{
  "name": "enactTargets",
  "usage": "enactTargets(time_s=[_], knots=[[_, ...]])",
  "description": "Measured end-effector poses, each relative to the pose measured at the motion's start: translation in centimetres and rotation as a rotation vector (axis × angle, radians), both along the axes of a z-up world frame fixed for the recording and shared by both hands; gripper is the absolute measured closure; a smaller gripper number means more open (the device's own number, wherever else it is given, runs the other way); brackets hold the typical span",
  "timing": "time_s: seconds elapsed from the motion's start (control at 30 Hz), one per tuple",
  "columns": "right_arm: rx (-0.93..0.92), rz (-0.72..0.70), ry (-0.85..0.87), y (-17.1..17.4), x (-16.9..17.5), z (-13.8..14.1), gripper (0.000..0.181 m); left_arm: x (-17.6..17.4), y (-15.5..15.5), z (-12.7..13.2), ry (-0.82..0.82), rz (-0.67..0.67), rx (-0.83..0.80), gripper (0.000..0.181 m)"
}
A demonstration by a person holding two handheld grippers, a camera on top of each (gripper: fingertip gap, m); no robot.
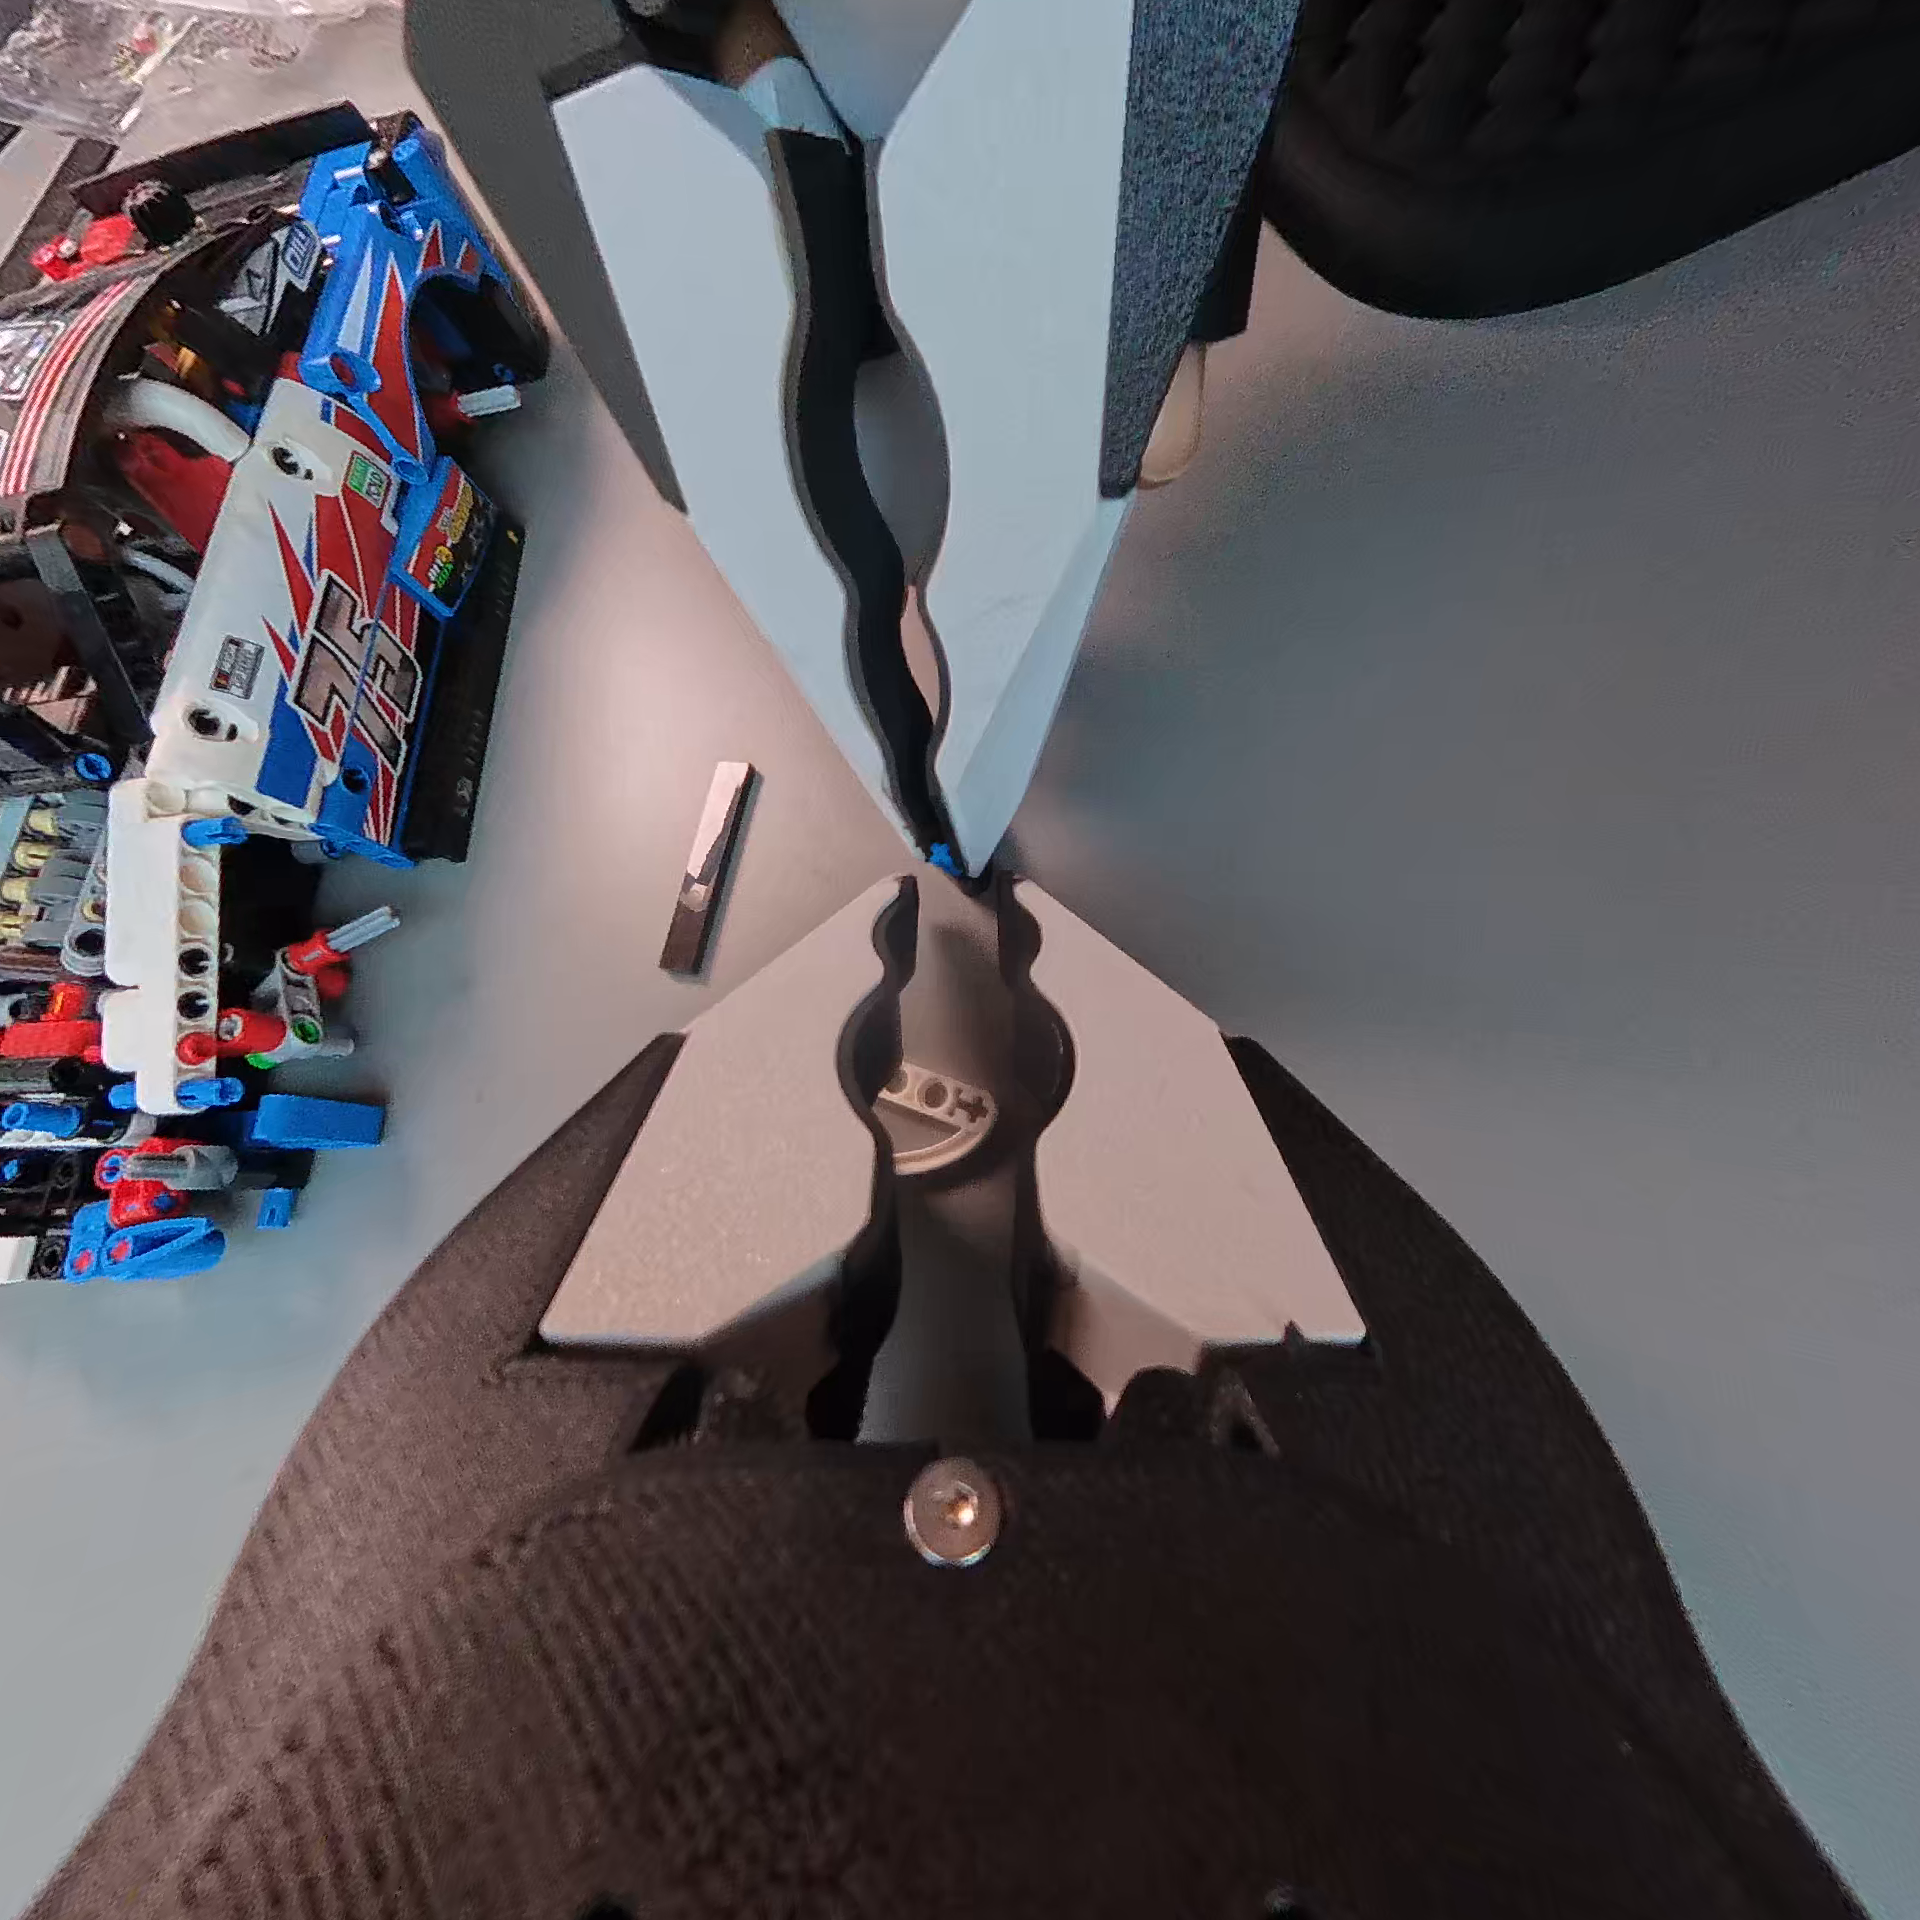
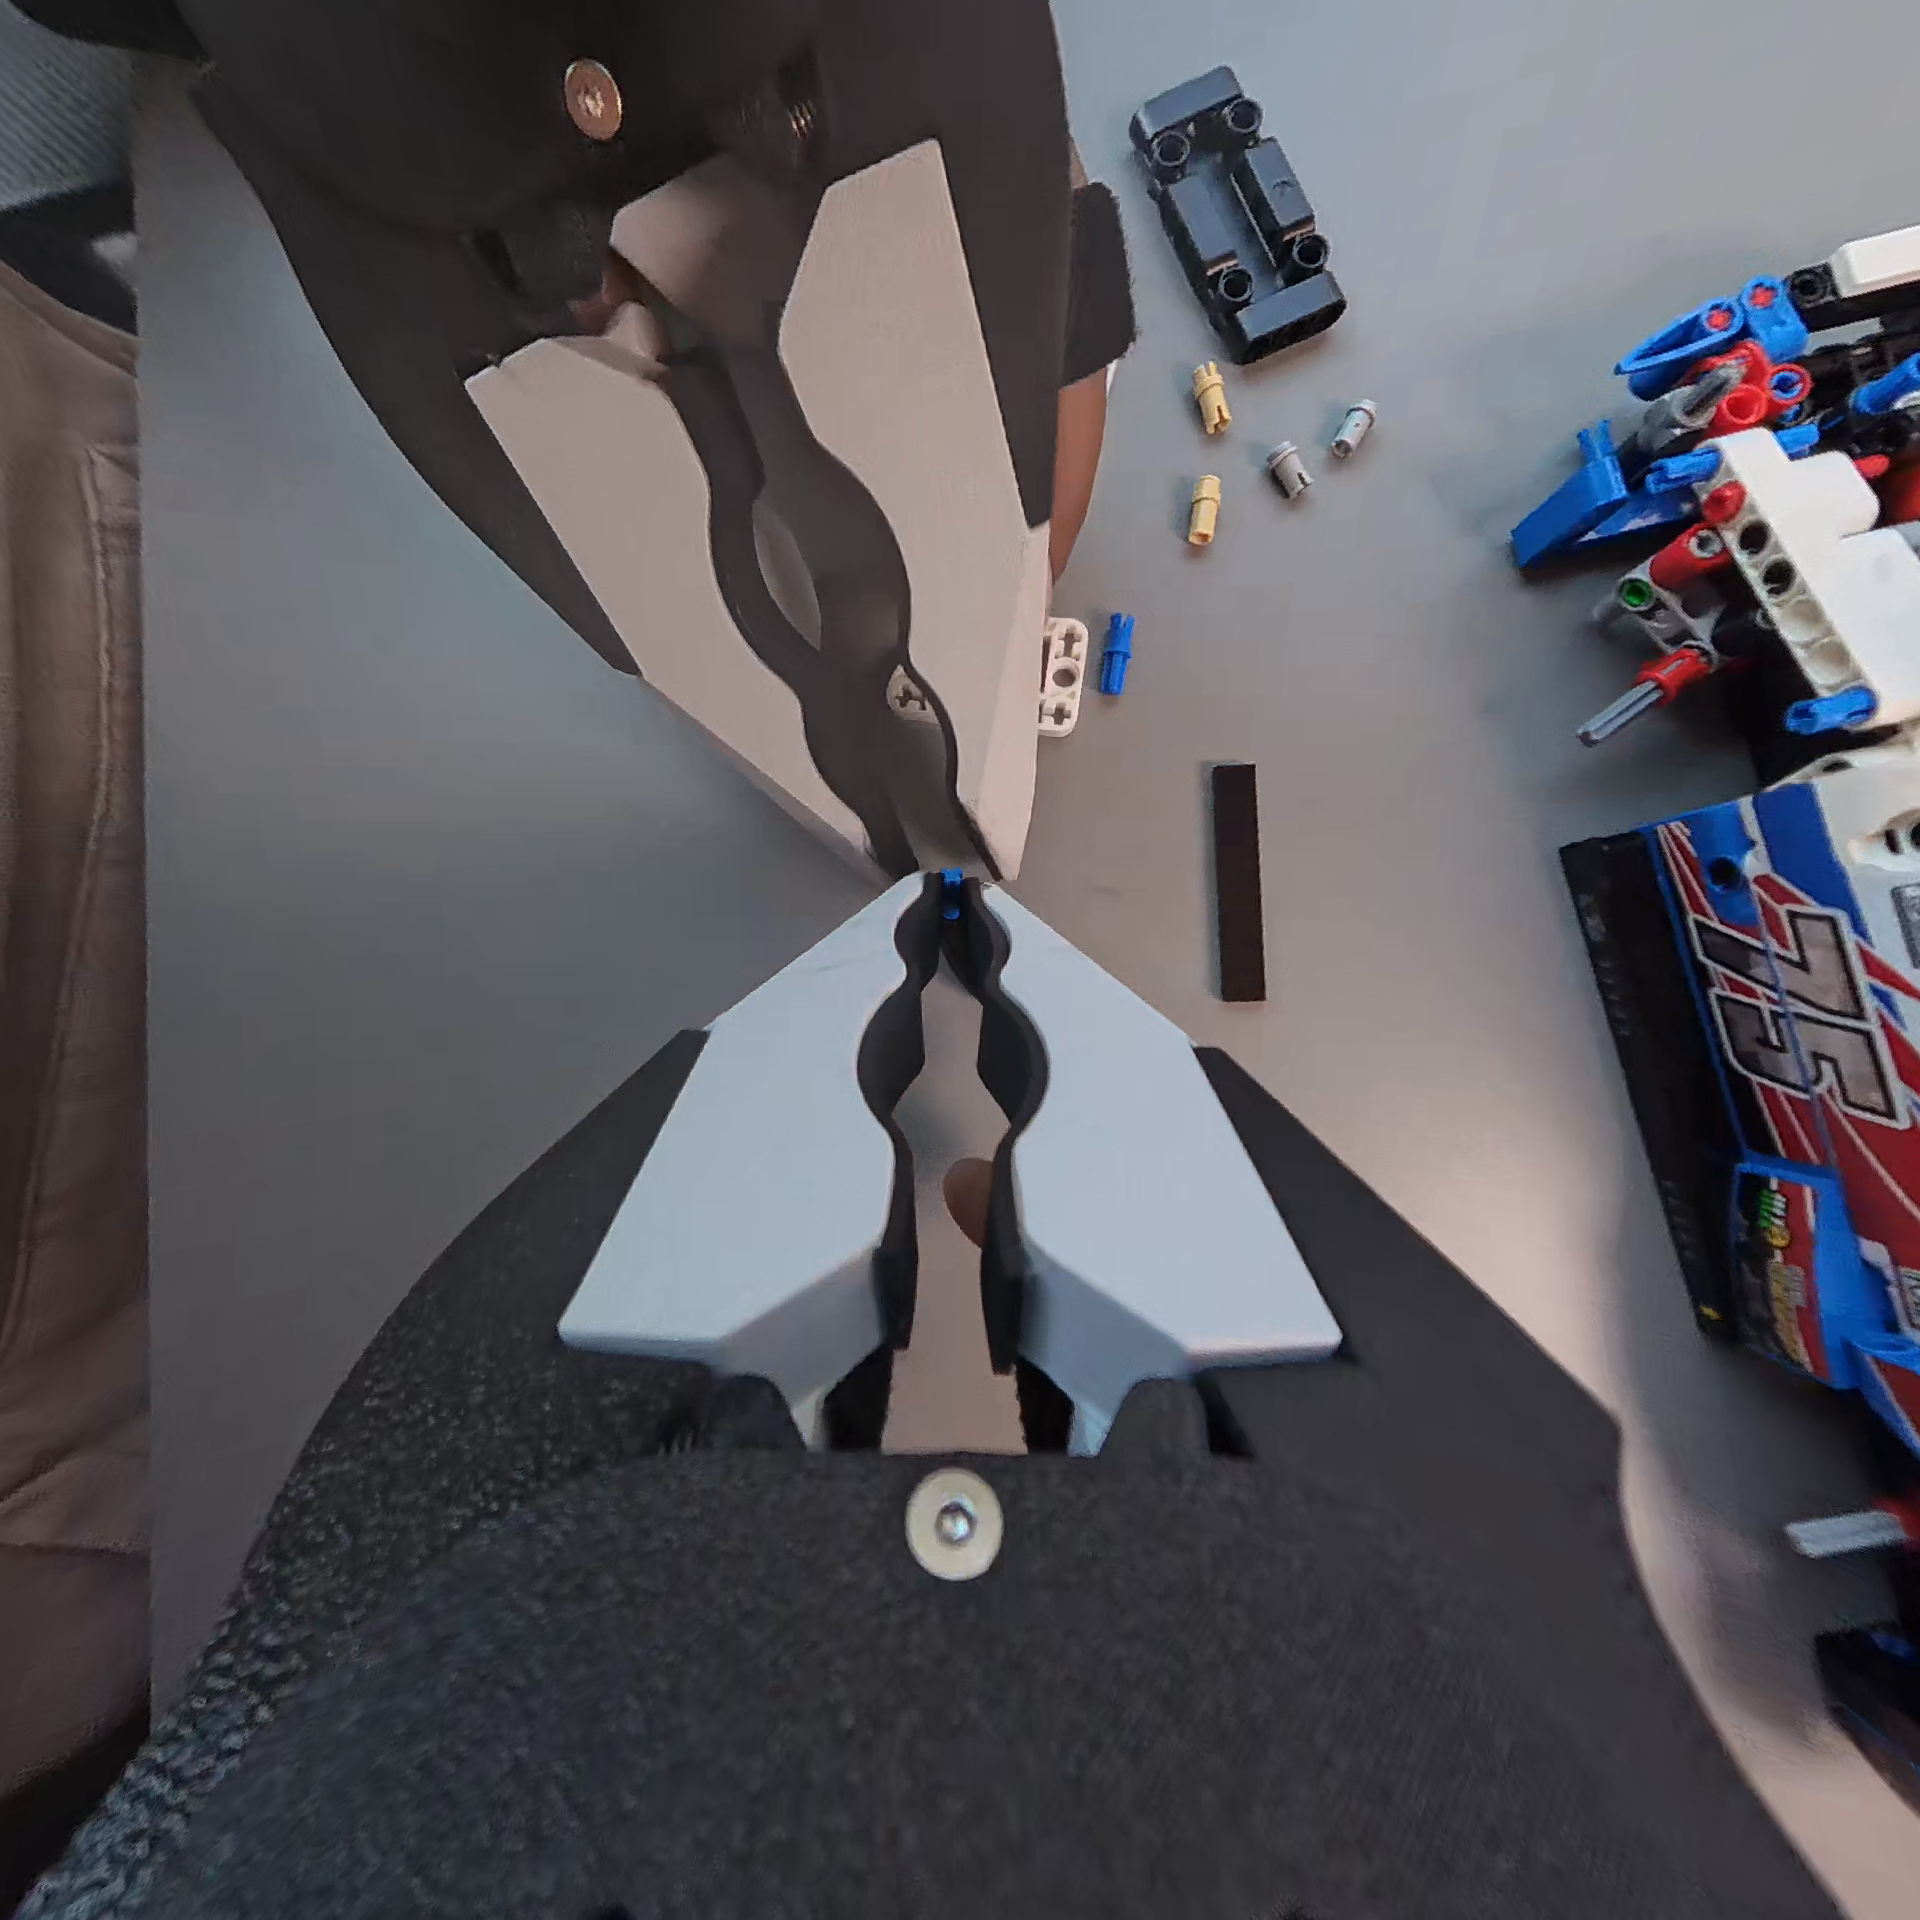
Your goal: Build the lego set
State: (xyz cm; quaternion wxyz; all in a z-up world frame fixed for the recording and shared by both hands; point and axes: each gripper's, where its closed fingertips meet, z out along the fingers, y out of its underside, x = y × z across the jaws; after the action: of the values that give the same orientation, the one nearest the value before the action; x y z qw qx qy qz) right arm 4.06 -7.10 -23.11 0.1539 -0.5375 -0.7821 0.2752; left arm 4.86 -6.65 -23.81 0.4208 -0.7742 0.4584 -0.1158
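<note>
A blue, white and red lego race car lies on the grey table at the left; in the right wrist view it is at the right edge. My left gripper is shut on a white beam with holes, held in the hollow between its jaws. My right gripper is shut on a small blue pin at its very tips. The two grippers meet tip to tip above the table, so the blue pin touches the left gripper's tips. The white beam shows between the left gripper's jaws.
A black flat tile lies between the grippers and the car. Farther off lie a black frame piece, two tan pins, two grey pins, a blue pin and a small white beam. Plastic bags lie at the far left. Only a small space, under 4 cm, lies between the two pairs of fingers.
</note>
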Motion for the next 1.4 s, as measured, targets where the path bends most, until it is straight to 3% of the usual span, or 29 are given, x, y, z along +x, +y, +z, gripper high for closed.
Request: enactTargets(time_s=[0.2, 0.37, 0.9, 1.4], knots=[[-0.162, -0.12, 0.121, 0.16, 0.33, 0.2, 0.181, 0.42, 0.16, 0.02, -0.002, -0.001, 0.0, 0.168], [-0.121, -0.116, 0.133, 0.19, 0.4, 0.18, 0.181, 0.57, 0.29, 0.0, 0.006, -0.004, 0.008, 0.171], [0.173, 0.063, -0.1, 0.13, 0.56, -0.1, 0.181, 0.66, 0.18, -0.07, 0.037, -0.016, 0.037, 0.175], [0.213, 0.127, -0.352, -0.15, 0.61, -0.32, 0.181, 0.74, -0.04, -0.05, 0.045, -0.034, 0.05, 0.173]])
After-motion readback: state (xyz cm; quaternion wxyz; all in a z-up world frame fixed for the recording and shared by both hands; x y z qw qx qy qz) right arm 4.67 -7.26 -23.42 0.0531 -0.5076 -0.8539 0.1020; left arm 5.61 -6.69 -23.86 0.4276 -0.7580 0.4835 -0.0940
